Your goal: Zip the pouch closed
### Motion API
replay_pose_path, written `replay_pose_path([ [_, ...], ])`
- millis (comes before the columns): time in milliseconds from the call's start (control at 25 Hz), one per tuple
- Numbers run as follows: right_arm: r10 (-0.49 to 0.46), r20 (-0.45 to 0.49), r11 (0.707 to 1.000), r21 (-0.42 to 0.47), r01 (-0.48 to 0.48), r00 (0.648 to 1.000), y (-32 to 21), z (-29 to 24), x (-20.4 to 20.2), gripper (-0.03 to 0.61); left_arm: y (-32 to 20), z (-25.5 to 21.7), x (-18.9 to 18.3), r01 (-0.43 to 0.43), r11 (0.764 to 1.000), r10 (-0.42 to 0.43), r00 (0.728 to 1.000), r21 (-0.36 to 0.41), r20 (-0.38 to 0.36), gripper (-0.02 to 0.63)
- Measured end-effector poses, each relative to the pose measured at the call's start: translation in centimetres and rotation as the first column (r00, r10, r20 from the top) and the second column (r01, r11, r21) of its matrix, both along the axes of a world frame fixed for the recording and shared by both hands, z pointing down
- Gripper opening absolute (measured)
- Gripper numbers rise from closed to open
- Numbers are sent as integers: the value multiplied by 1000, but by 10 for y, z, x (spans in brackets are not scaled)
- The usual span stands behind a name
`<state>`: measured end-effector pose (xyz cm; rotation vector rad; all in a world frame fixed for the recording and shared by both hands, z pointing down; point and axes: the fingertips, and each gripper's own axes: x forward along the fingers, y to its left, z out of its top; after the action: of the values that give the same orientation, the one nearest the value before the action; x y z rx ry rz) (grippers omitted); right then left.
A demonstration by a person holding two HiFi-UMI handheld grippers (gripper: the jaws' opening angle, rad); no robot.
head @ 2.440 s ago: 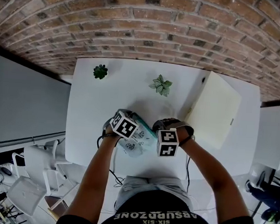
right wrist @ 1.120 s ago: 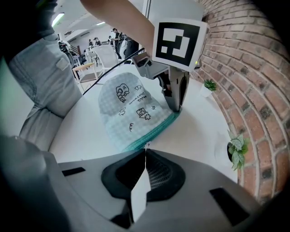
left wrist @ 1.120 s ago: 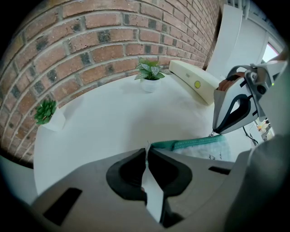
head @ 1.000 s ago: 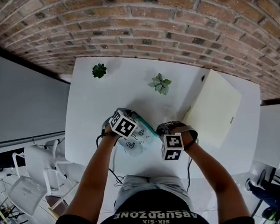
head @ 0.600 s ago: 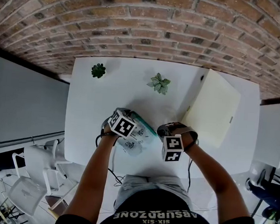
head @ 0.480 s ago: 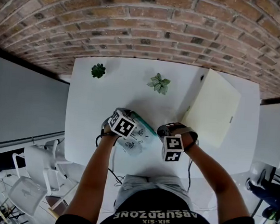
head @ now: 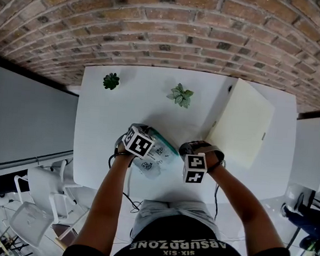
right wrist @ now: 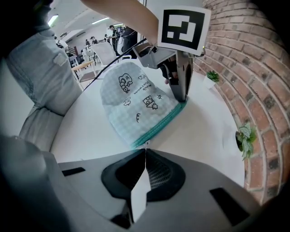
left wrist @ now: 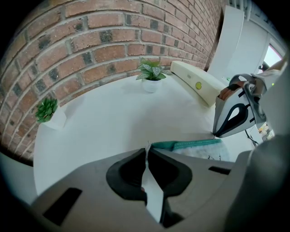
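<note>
A pale checked pouch (head: 161, 152) with small cartoon prints and a teal zip edge (right wrist: 165, 121) lies on the white table (head: 103, 148) between my two grippers. My left gripper (left wrist: 147, 152) is shut on the pouch's far end, where the teal zip (left wrist: 188, 144) starts. In the right gripper view its fingers (right wrist: 180, 86) stand on that end. My right gripper (right wrist: 145, 152) is shut at the near end of the zip, with the small zipper pull (right wrist: 146, 143) showing at its tips. The zip runs closed along the whole edge between them.
Two small potted plants (head: 111, 81) (head: 179, 95) stand near the brick wall. A cream box (head: 243, 123) lies at the table's right. White chairs (head: 38, 198) stand off the left side. The table's front edge is close to the person's body.
My right gripper has moved a little to the right and towards the person, away from the left one. For the last second both have kept nearly still.
</note>
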<state>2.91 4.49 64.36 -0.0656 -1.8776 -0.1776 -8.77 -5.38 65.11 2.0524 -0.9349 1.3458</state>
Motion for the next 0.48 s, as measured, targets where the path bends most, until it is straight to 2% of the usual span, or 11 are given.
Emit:
replay_pose_path([
  [200,44,-17,998,-45,-44,999,-1,1,-3,2,1,-2,2,3,1000,-3,1000,-4,-12,21],
  [320,63,-20,998,-24,-63,998,-1,0,-3,3,3,-2,3,8,1000,-8,1000,2,-16,21],
  [480,123,-6,992,-24,-123,992,-2,-1,-3,3,4,-4,2,53,998,-55,996,-29,-72,21],
])
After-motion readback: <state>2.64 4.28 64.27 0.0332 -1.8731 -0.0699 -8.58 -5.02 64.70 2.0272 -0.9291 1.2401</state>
